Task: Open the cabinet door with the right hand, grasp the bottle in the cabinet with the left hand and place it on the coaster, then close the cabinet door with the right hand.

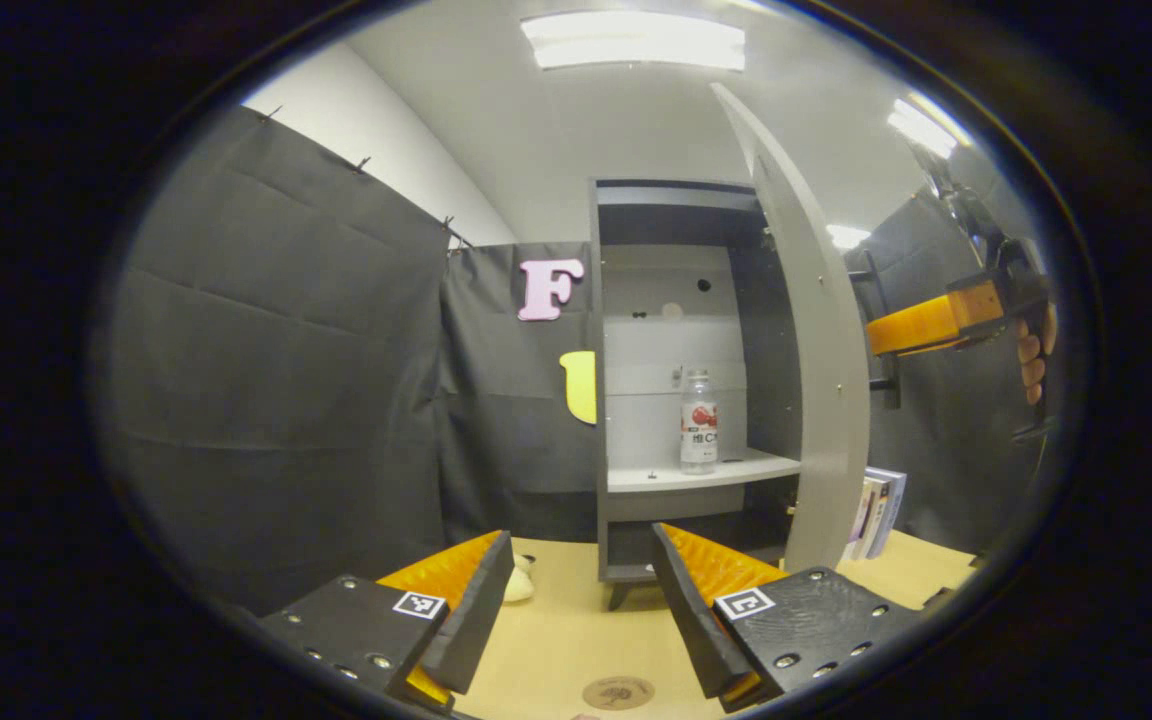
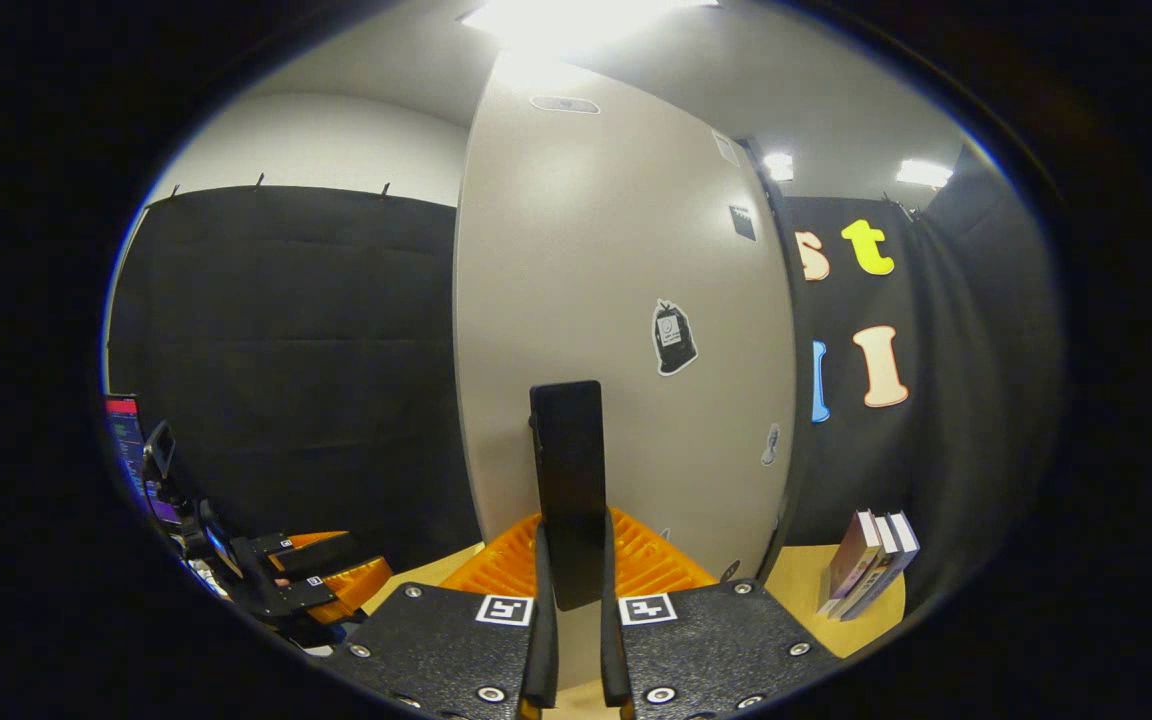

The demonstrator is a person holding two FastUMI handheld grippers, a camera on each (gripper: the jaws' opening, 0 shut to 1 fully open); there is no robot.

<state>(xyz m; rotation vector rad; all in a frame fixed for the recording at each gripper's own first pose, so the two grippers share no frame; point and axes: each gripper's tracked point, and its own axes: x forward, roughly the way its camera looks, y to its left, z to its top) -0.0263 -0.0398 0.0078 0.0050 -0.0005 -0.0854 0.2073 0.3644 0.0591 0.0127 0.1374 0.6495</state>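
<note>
The grey cabinet stands at the back of the wooden table, its door swung wide to the right. A clear bottle with a red-and-white label stands upright on the middle shelf. My left gripper is open low over the table, well short of the bottle and holding nothing. A round brown coaster lies on the table just below it. My right gripper is shut on the door's black handle; it also appears beyond the door as the right gripper, held by a hand.
Several books lean on the table behind the open door, the same books being right of the door. A small white object lies left of the cabinet's foot. The left gripper sits low left, with a lit screen beyond.
</note>
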